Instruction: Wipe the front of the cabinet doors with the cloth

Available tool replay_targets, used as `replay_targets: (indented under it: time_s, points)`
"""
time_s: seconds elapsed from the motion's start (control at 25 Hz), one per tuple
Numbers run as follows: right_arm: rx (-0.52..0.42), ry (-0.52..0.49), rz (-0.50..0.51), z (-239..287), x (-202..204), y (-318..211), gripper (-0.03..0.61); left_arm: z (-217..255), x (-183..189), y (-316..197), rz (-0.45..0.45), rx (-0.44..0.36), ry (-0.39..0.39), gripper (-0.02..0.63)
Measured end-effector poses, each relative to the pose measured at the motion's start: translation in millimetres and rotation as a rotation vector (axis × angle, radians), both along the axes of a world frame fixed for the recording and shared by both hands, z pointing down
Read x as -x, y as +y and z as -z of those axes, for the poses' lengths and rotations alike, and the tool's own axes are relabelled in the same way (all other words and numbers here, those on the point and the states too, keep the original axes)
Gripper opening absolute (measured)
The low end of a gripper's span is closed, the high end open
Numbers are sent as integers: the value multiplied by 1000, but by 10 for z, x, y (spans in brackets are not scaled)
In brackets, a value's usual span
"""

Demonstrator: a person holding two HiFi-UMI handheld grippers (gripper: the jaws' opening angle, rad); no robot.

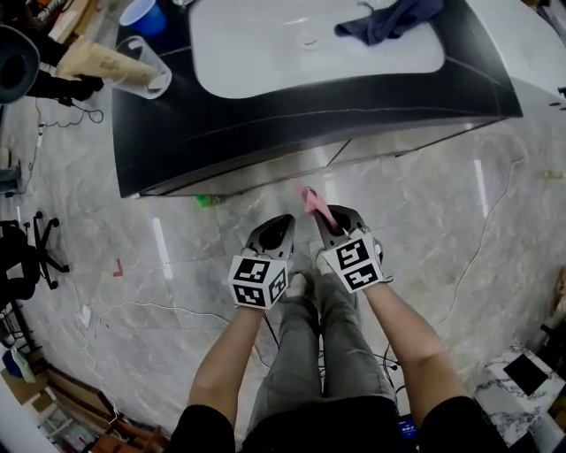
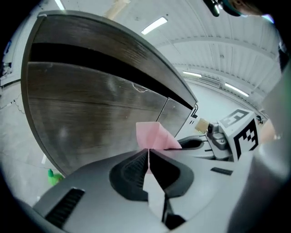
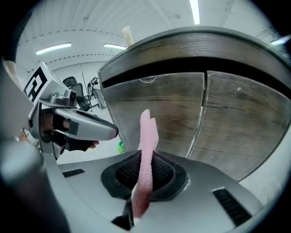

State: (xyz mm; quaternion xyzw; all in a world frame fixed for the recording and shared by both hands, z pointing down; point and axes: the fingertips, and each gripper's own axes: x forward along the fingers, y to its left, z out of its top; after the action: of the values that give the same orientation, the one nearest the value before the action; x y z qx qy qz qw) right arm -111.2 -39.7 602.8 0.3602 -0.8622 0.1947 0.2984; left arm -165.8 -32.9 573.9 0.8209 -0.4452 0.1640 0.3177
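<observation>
The cabinet doors (image 1: 265, 168) are grey-brown wood fronts under a dark counter, seen edge-on from above in the head view. In the right gripper view two doors (image 3: 236, 118) meet at a vertical seam. My right gripper (image 1: 329, 217) (image 3: 144, 157) is shut on a pink cloth (image 1: 311, 200) (image 3: 148, 132), which sticks up out of the jaws a short way in front of the doors. My left gripper (image 1: 281, 221) (image 2: 148, 151) is shut and holds nothing, just left of the right one. The pink cloth (image 2: 154, 135) shows beyond its jaw tips, before a door (image 2: 91, 109).
A white sink basin (image 1: 265, 53) tops the cabinet, with a dark blue cloth (image 1: 389, 19) lying in it. A clear plastic cup (image 1: 133, 64) and a blue cup (image 1: 144, 16) are at the counter's left. A small green object (image 1: 205, 201) lies on the marble floor by the cabinet base. Cables cross the floor.
</observation>
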Motion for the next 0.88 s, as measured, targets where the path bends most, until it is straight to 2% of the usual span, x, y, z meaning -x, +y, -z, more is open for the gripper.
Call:
replay_targets:
  time_s: [0.44, 0.64, 0.88]
  points:
    - [-49, -46, 0, 644, 374, 348, 44, 604, 321, 325, 51, -45, 40, 17]
    - [-73, -41, -23, 907, 404, 462, 44, 837, 419, 475, 34, -92, 19, 17]
    - [-74, -26, -53, 1066, 425, 617, 44, 1043, 594, 598, 51, -105, 30, 17]
